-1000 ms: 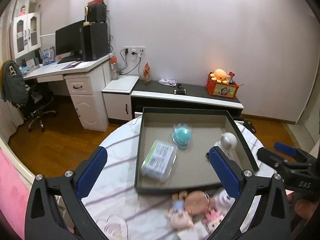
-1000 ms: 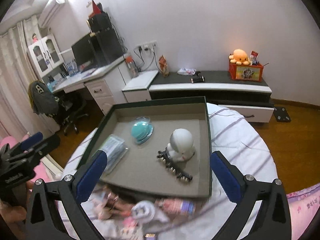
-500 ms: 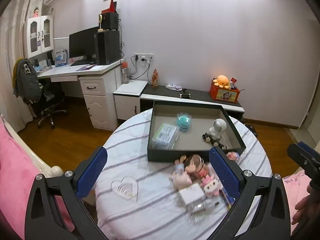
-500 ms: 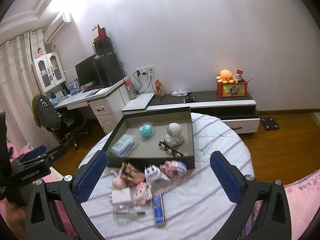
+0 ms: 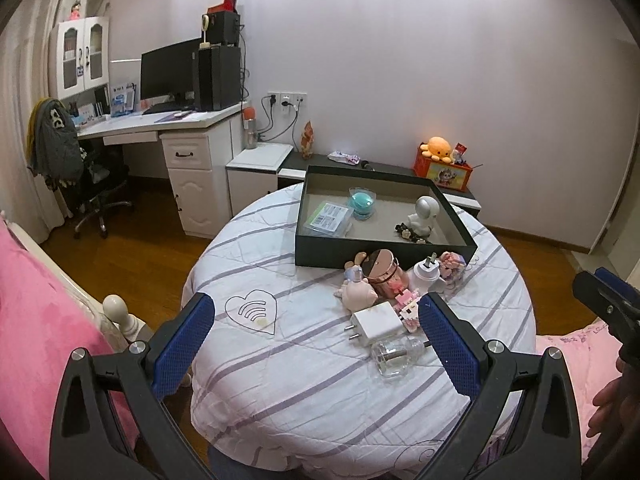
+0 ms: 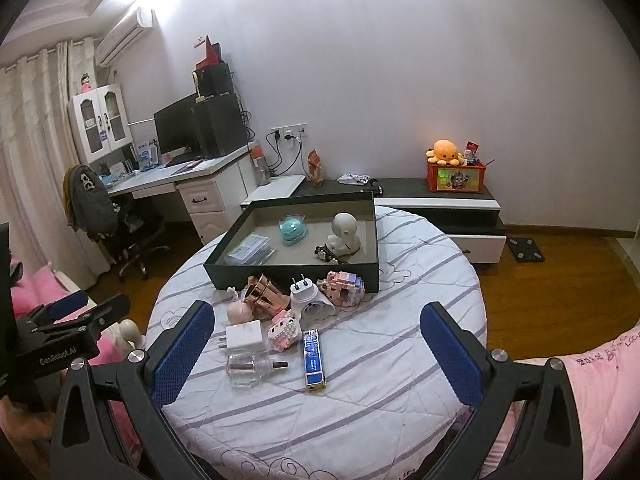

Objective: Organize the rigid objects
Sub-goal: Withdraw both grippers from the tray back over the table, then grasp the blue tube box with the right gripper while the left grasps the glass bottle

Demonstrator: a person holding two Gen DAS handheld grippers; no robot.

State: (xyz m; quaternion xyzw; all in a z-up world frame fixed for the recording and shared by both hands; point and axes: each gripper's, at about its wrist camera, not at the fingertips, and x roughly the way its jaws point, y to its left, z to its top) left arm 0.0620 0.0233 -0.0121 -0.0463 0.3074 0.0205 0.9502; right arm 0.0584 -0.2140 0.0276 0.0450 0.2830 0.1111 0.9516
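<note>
A dark open box [image 5: 384, 254] [image 6: 224, 268] stands at the far side of a round table and holds a clear case, a teal round item [image 5: 361, 201], a white figure [image 6: 345, 233] and a dark beaded piece. In front of it lie a white charger [image 5: 376, 326] [image 6: 244, 336], a clear bottle [image 5: 394, 356] [image 6: 250, 368], a blue lighter [image 6: 313, 356], a rose-gold jar [image 5: 380, 268], a white plug [image 6: 306, 300] and pink toys. My left gripper [image 5: 312, 344] and right gripper [image 6: 316, 350] are open, empty, held back over the near table edge.
The round table has a striped white cloth [image 5: 304, 384]. A pink bed [image 5: 36, 320] lies at the left, pink bedding [image 6: 580, 392] at the right. A desk with monitor [image 5: 172, 76], an office chair and a low TV cabinet [image 6: 440, 200] stand behind.
Both grippers have pulled back and away from the box, from close above it to the near table edge. The loose items in front of the box have come into view.
</note>
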